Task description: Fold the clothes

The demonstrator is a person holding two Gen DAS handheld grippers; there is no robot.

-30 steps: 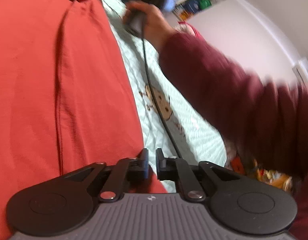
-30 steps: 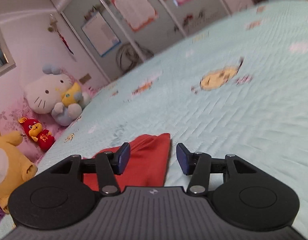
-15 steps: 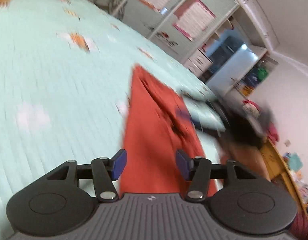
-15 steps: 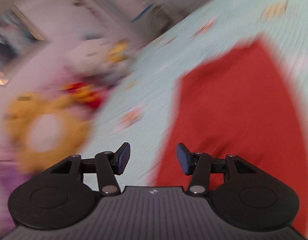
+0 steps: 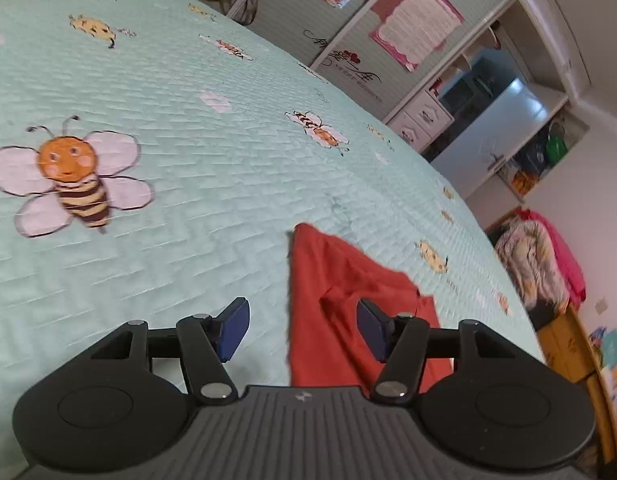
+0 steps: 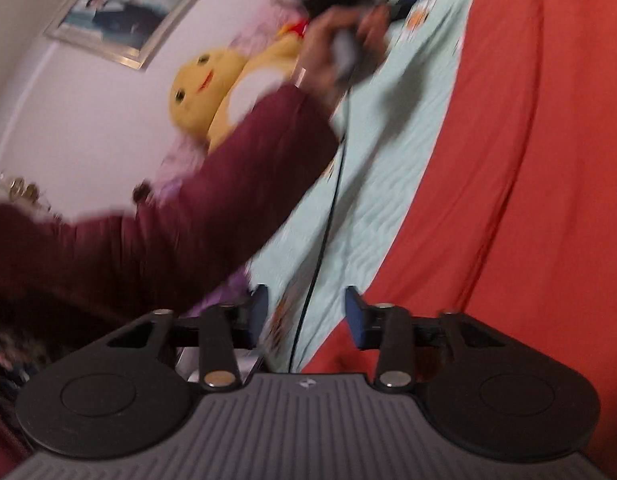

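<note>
The bed (image 5: 236,168) carries the work. It is covered by a pale mint quilted bedspread (image 5: 188,264) stitched in a zigzag pattern and printed with cartoon bees; one large bee (image 5: 74,178) appears at the left of the left wrist view, and smaller ones are scattered toward the far edge.

A red garment (image 5: 340,308) lies flat and directly on the bedspread. In the left wrist view one pointed corner of it faces away across the bed. In the right wrist view the same red cloth (image 6: 520,168) covers the right side of the bed, with a strip of bare bedspread (image 6: 384,184) along its left edge. A thin black cable (image 6: 328,224) runs over that strip.
</note>
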